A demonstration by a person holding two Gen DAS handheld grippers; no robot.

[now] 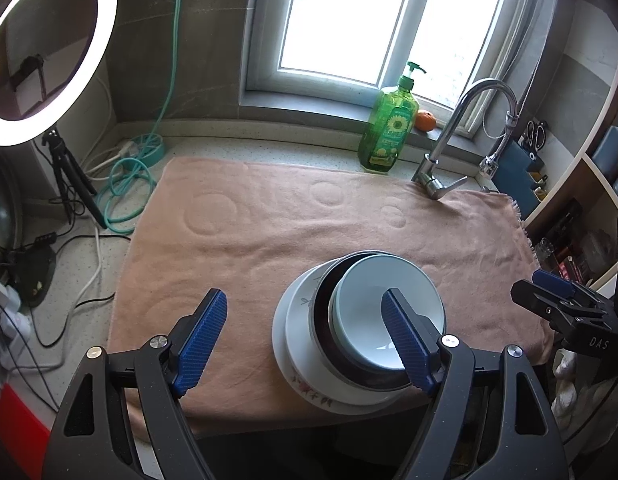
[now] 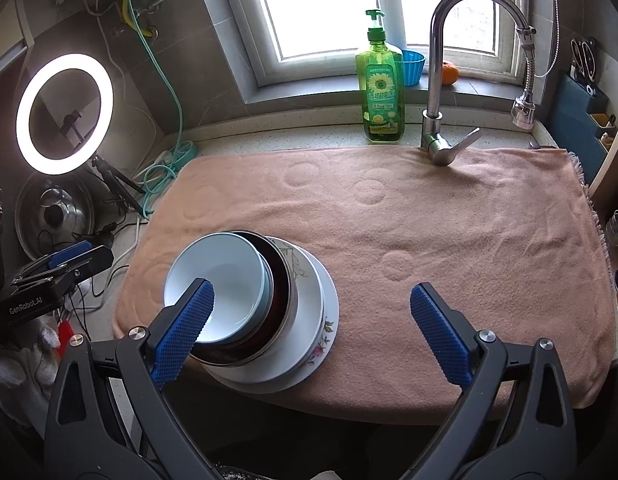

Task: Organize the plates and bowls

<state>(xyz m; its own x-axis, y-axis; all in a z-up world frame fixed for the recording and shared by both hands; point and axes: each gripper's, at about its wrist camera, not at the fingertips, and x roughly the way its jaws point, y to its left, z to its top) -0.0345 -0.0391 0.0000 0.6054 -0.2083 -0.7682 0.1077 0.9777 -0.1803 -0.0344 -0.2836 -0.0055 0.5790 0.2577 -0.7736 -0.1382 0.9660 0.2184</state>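
Towel covers the desk; the bowl tops a lopsided stack at its near edge. Both grippers, left and right, gape wide and empty; a nudge could topple it.

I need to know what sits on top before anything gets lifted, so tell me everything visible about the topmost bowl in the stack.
The topmost bowl is a round, glossy bowl, apparently ceramic, white inside with a pale blue-grey outer wall. It stands upright and empty, nested in a dark, metal-rimmed bowl, off-centre toward the stack's left in the right wrist view. That stack rests on white plates on the pink towel, near its front edge. No gripper appears to hold it.
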